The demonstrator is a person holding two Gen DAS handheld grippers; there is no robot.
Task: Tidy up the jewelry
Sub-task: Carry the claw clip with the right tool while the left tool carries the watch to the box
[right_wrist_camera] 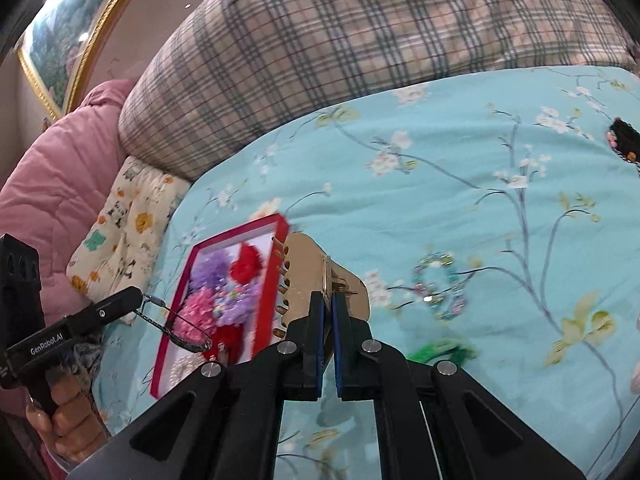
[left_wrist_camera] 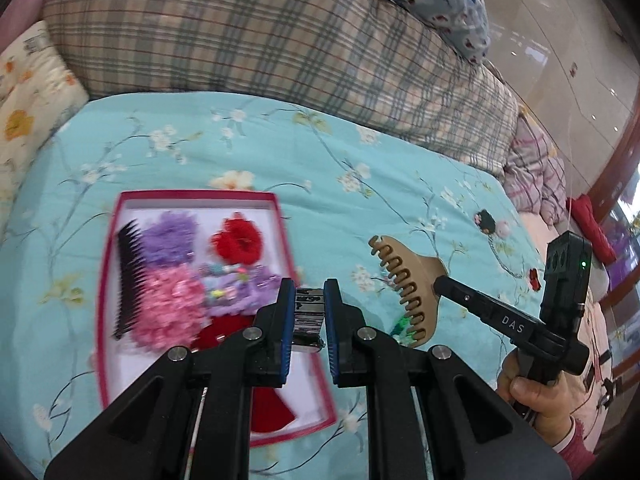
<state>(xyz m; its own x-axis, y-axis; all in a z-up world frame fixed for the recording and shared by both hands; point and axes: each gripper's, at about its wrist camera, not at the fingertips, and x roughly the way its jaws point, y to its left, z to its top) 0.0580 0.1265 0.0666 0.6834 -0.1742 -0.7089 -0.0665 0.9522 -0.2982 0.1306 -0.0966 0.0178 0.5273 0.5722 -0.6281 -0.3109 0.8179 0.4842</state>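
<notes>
Left wrist view: the left gripper (left_wrist_camera: 308,308) has its jaws nearly closed on a small dark metal clip (left_wrist_camera: 308,314), carried over the box's (left_wrist_camera: 192,197) near right edge. The box lies on the left part of the bed (left_wrist_camera: 280,152) and already holds a comb (left_wrist_camera: 127,276) and several scrunchies (left_wrist_camera: 170,308), so the clip probably belongs there too; the room left inside looks tight, mostly along the near side. The right gripper (left_wrist_camera: 438,283) pinches a tan claw clip (left_wrist_camera: 404,288) by its hinge end, teeth toward the box

Right wrist view: its jaws are fully closed on the claw clip's (right_wrist_camera: 320,276) tab, just beside the box's (right_wrist_camera: 280,224) right edge. A bracelet (right_wrist_camera: 440,286) and a green tie (right_wrist_camera: 440,350) lie loose on the bed (right_wrist_camera: 440,140), which is open toward the far edge and the plaid quilt (right_wrist_camera: 360,40)
</notes>
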